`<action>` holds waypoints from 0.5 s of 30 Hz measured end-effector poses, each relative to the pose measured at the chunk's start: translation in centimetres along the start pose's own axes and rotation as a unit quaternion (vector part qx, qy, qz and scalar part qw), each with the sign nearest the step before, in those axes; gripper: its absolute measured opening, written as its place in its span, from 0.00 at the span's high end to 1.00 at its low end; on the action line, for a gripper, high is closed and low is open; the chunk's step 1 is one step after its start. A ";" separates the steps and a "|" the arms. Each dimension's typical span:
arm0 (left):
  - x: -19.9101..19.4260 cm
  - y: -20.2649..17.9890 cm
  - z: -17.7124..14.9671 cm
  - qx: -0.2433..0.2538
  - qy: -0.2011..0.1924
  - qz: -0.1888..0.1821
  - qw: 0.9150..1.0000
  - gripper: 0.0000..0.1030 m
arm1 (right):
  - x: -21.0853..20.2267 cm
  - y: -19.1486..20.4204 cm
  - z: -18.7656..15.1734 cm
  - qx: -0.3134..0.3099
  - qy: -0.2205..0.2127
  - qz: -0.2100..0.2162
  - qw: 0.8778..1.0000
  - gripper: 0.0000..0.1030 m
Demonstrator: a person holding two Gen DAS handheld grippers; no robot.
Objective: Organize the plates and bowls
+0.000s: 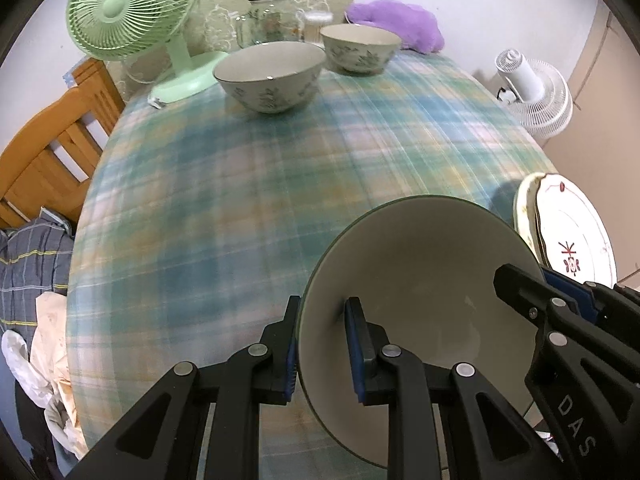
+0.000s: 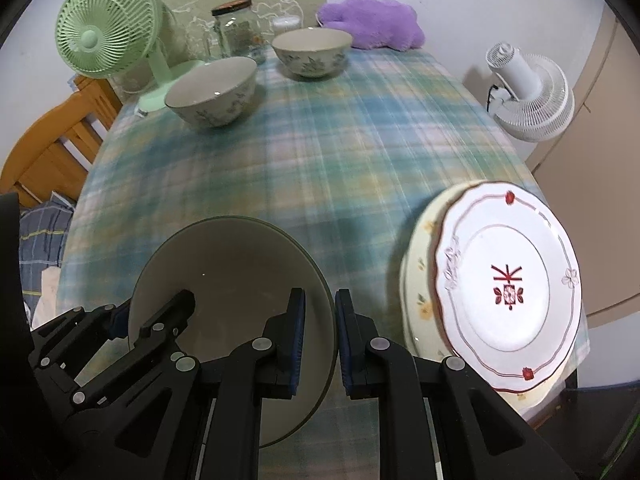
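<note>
Left wrist view shows my left gripper [image 1: 322, 344] clamped on the near-left rim of the plain bowl [image 1: 424, 280], one pad outside the wall and one inside, while my right gripper [image 1: 560, 300] comes in from the right and pinches the opposite rim. In the right wrist view that right gripper [image 2: 320, 340] has its pads on either side of the bowl's right edge, so both tongs are closed on the same bowl [image 2: 232, 280], which I judge is held tilted just above the checked tablecloth [image 2: 340, 140]. The main risk I see is a thin rim pinch on glazed ceramic: if my two hands drift apart or twist unevenly, one pad could slip and the bowl would swing or drop onto the table. The stacked plates [image 2: 508, 292] sit just beside the bowl at the table's right edge, overhanging slightly, so a sideways swing could knock them off. The two patterned bowls [image 1: 272, 76] stand well apart at the far end, near the green fan [image 1: 132, 12]; stacking into one off-centre could chip a rim. Readable writing: "DAS" on the right gripper's body, and a red character-like mark at the centre of the top plate, which I cannot read.
</note>
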State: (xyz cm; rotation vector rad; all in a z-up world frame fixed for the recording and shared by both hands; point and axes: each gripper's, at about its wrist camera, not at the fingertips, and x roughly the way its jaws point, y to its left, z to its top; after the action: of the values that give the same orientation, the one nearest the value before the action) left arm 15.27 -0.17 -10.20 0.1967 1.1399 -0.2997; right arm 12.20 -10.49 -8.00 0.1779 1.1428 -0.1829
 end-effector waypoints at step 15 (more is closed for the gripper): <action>0.5 -1.8 -0.7 0.006 0.017 0.007 1.000 0.82 | 1.0 -1.4 -0.4 -0.022 0.015 -0.011 1.000 0.82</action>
State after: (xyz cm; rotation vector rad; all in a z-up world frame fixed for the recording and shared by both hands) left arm 14.23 -1.73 -10.96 0.2221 1.1704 -0.2918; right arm 11.96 -11.83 -9.17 0.1293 1.1772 -0.1758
